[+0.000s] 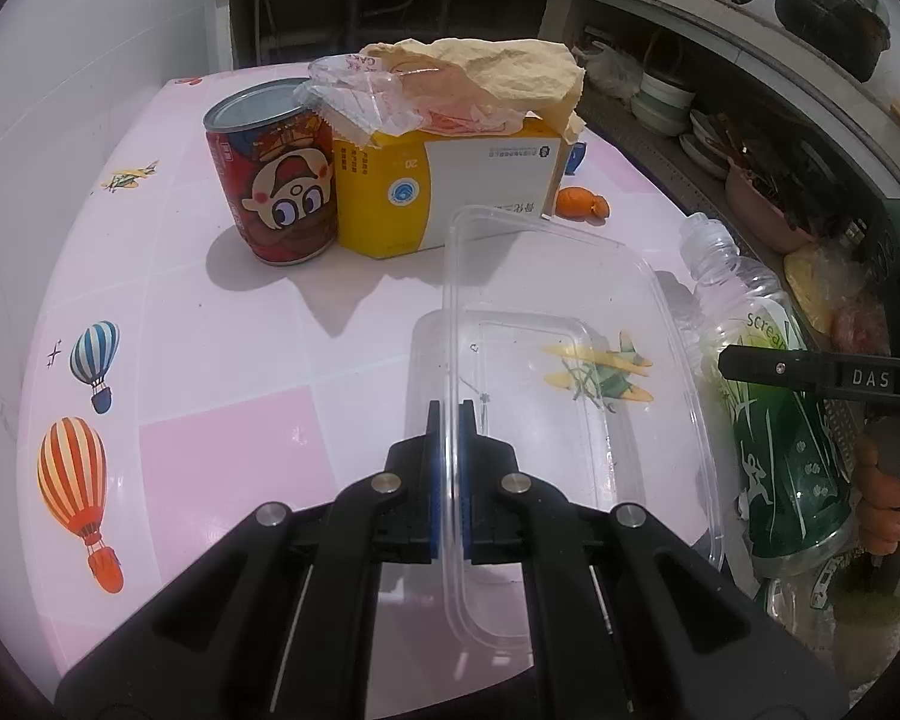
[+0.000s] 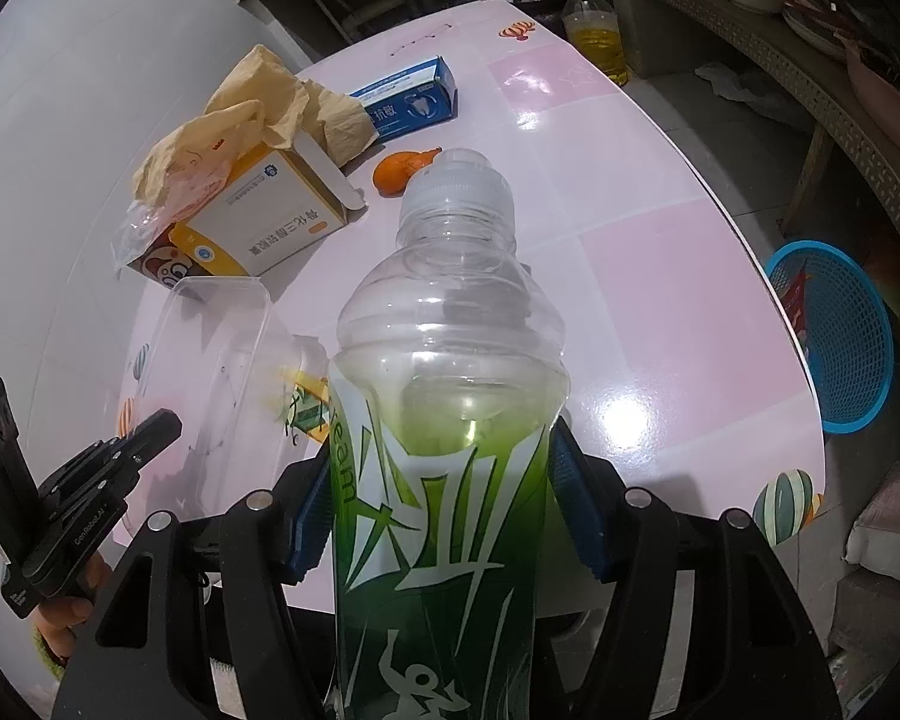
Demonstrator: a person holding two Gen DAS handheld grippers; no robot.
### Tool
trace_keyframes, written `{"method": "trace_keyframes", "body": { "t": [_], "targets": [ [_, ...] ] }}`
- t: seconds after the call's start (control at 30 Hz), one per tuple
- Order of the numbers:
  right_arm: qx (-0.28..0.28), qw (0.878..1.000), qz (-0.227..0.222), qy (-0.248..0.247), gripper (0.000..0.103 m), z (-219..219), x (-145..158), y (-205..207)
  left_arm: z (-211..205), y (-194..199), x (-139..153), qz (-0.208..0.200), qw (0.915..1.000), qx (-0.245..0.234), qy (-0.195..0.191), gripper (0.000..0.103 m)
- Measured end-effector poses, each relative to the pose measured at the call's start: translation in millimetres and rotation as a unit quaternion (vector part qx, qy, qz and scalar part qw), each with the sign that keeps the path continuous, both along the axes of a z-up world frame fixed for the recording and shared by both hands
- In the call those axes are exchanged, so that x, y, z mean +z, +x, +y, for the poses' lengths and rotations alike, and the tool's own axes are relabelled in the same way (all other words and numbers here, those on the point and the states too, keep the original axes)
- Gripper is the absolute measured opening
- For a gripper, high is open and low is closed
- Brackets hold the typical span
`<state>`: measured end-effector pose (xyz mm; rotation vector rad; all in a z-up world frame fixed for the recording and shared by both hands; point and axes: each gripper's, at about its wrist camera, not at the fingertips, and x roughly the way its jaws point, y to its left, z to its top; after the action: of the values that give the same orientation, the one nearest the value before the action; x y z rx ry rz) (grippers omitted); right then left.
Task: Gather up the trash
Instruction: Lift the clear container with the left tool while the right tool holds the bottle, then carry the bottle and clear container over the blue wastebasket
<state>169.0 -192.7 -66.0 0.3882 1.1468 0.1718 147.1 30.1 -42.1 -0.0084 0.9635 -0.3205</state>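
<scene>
My left gripper (image 1: 450, 414) is shut on the near wall of a clear plastic container (image 1: 570, 276), which stands tilted over the pink table (image 1: 210, 330). To its right, my right gripper (image 2: 444, 450) is shut on an empty clear bottle with a green label (image 2: 450, 312); both blue pads press its sides. The bottle (image 1: 744, 324) shows at the right edge of the left wrist view. Further back stand a red can (image 1: 276, 180) and a yellow-and-white box (image 1: 444, 180) with crumpled yellow paper (image 1: 510, 72) and a clear plastic bag (image 1: 354, 90) on top.
An orange fruit peel (image 2: 405, 171) and a blue box (image 2: 408, 96) lie behind the yellow box. A blue mesh basket (image 2: 834, 336) sits on the floor past the table's right edge. A bottle of oil (image 2: 597, 36) stands beyond the far corner.
</scene>
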Motion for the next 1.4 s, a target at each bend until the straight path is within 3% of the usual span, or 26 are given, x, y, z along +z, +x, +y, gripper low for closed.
{"method": "trace_keyframes", "body": {
  "t": [0.37, 0.67, 1.0, 1.4],
  "targets": [
    [0.000, 1.000, 0.000, -0.001, 0.063, 1, 0, 0, 2, 0, -1, 0.002, 1.0000, 0.001, -0.003, 0.003],
    [-0.006, 1.000, -0.006, -0.001, 0.063, 1, 6, -5, 20, 2, -6, 0.022, 0.9976, 0.014, -0.065, 0.003],
    [-0.030, 0.999, -0.020, 0.018, 0.063, -5, 15, -17, 31, -3, 6, 0.011, 0.9932, 0.008, -0.116, 0.002],
    [-0.075, 0.994, -0.056, 0.064, 0.063, -44, 31, -46, 0, -8, 31, -0.003, 0.9913, -0.026, -0.129, 0.002]
  ]
}}
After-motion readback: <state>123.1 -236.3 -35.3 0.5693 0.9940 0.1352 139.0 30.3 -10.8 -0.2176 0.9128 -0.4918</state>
